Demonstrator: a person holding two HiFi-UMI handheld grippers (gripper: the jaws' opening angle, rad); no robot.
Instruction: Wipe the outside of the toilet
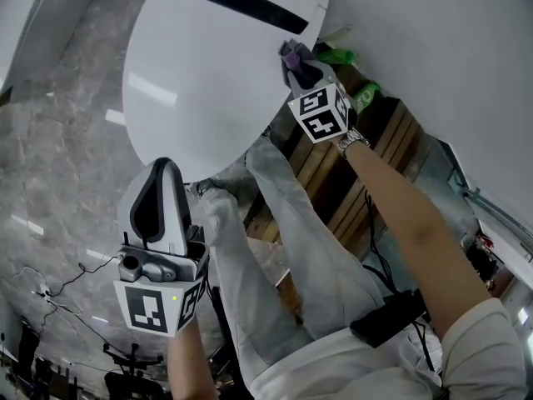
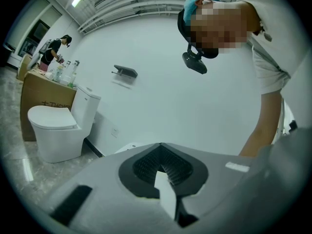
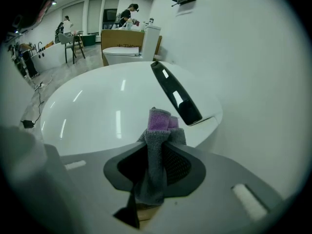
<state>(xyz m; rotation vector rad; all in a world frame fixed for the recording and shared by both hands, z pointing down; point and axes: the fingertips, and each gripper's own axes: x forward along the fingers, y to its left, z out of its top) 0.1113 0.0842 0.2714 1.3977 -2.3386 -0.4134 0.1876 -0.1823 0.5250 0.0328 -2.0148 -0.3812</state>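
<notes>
- Toilet (image 1: 208,73): seen from above with its white lid closed, directly below the operator. Its rear end meets the white wall (image 1: 433,40), and a black hinge strip (image 1: 241,2) crosses the lid there.
- Right tool (image 3: 158,152): jaws clamped on a grey cloth (image 3: 158,120) with a purple face. The cloth is folded so that a wad stands out past the jaw tips. Judgement: this keeps fabric, not hard plastic, against the toilet.
- Right tool position: at the rear right edge of the toilet, just beside the end of the hinge strip, with the cloth end turned toward the lid rim. Contact cannot be confirmed (the wad sits at the rim, but no view shows the meeting line).
- Left tool (image 2: 160,147): jaws together, nothing between them. It hangs just off the front end of the toilet and points up and away from it (its camera sees the wall and a second toilet (image 2: 56,126) far off). Judgement: it is held clear so the wiping arm has free travel.
- Stage, as a judgement: work is at the top rear of the toilet. The sides and base do not look reached yet.
- Next stroke, as a judgement: follow the curved rim of the toilet with light, even pressure, keeping the wad flat.
- Risk: the cloth is held by a narrow pinch only, so dragging it over the hinge strip's raised edge could pull it loose.
</notes>
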